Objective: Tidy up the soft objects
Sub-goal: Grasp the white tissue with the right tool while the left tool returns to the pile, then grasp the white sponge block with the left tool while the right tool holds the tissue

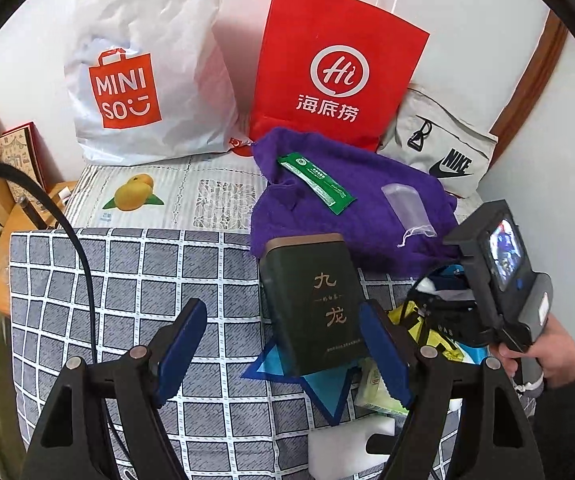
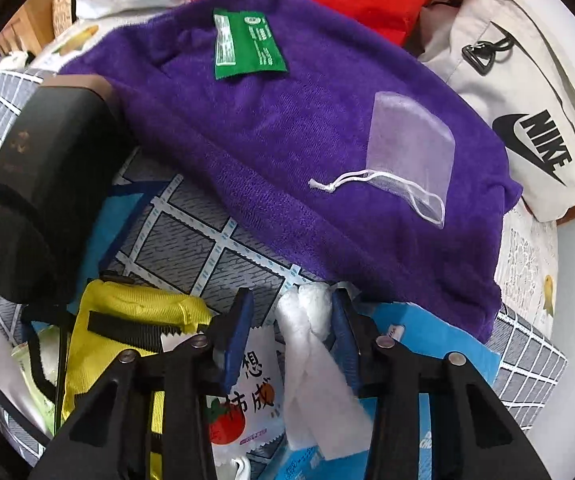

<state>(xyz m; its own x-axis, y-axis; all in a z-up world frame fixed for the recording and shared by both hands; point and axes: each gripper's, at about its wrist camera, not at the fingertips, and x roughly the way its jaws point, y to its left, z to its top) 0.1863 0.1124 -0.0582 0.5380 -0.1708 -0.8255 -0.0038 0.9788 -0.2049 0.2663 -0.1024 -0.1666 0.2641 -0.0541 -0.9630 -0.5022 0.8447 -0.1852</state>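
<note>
The right tongs (image 2: 292,332) point steeply down into the clutter, their blue pads narrowed around a white knotted tissue (image 2: 307,320); it touches the right-hand pad, but a gap shows on the other side, so I would not call it a firm grip yet. To do this well, the pinch should finish just below the knot, where the wad is thickest, and lift straight up so the loose tail does not drag the snack packet (image 2: 247,408) lying under it. The tissue's long axis runs along the tongs' own line, knot out at the fingertips, tail trailing back toward the handle. The purple towel (image 2: 287,128) spreads just beyond the tips, the yellow pouch (image 2: 127,320) sits to their left. The left tongs (image 1: 283,348) stand wide and empty, the dark green tin (image 1: 311,300) between the tips but untouched.
</note>
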